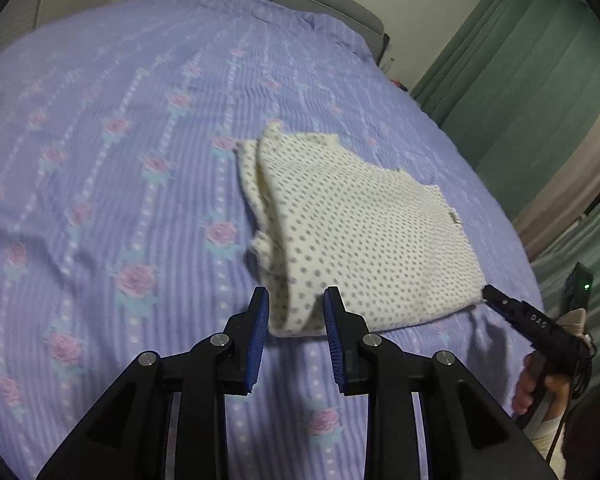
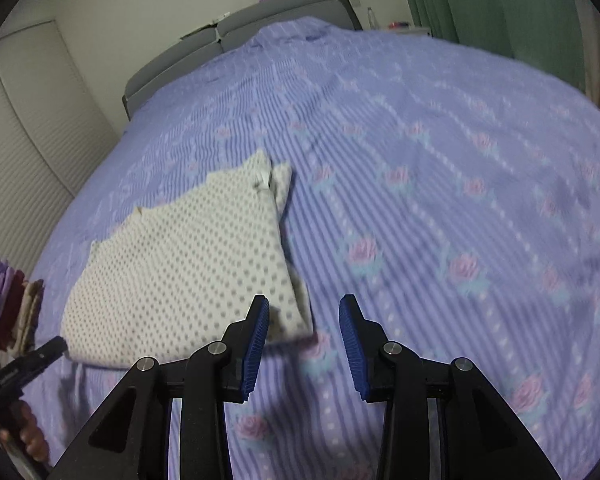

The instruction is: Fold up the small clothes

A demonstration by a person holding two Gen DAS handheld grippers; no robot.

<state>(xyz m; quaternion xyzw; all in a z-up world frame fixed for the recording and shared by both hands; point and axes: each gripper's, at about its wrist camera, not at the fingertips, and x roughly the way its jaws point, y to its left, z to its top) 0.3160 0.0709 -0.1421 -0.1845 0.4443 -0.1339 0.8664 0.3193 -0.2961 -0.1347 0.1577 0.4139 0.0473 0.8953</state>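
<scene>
At the bottom of the left wrist view the left gripper (image 1: 296, 312) has its jaws spread, straddling but not pinching the near corner of the dotted cream garment (image 1: 364, 232), which lies folded mid-frame on the purple bedspread (image 1: 120, 160). The right gripper (image 2: 304, 320) is likewise spread, empty, beside the garment's lower right corner. Light, limp cloth; probably best pinched at corners.

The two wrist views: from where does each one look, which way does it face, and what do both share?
Left wrist view: above the left tongs, facing down the bed toward the headboard; a hand shows at right.
Right wrist view: above the right tongs, same direction; fingers at lower left.
Both share the dotted garment.
</scene>
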